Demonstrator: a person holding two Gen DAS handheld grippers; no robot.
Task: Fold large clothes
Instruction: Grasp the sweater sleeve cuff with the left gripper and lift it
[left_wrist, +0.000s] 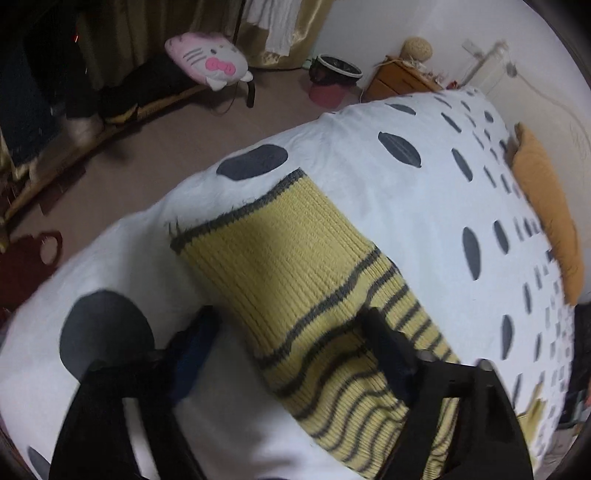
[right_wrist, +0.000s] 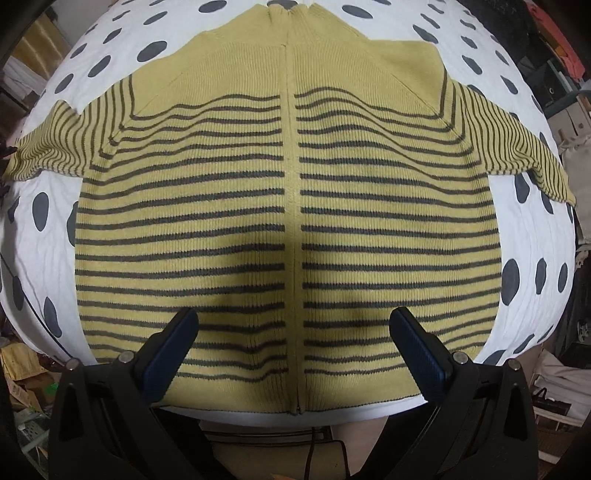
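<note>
A yellow knit sweater (right_wrist: 288, 206) with thin grey stripes and a zip down the middle lies flat on the white, grey-dotted bedspread (right_wrist: 532, 236), both sleeves spread sideways. My right gripper (right_wrist: 293, 332) hovers open over the hem, one finger on either side of the zip. In the left wrist view a sleeve (left_wrist: 295, 258) with a grey-edged cuff runs toward me. My left gripper (left_wrist: 291, 328) straddles it: the right finger (left_wrist: 388, 347) overlaps the striped knit, and the left finger (left_wrist: 195, 343) stands over bare bedspread (left_wrist: 369, 166) beside the sleeve. The pads do not press the sleeve.
An orange pillow (left_wrist: 546, 218) lies along the bed's far right side. Beyond the bed edge are brown floor, a pink cat plush (left_wrist: 210, 61) on a low bench, a dark bin (left_wrist: 336, 70) and a wooden nightstand (left_wrist: 399, 79). Boxes and clutter (right_wrist: 26, 373) surround the bed.
</note>
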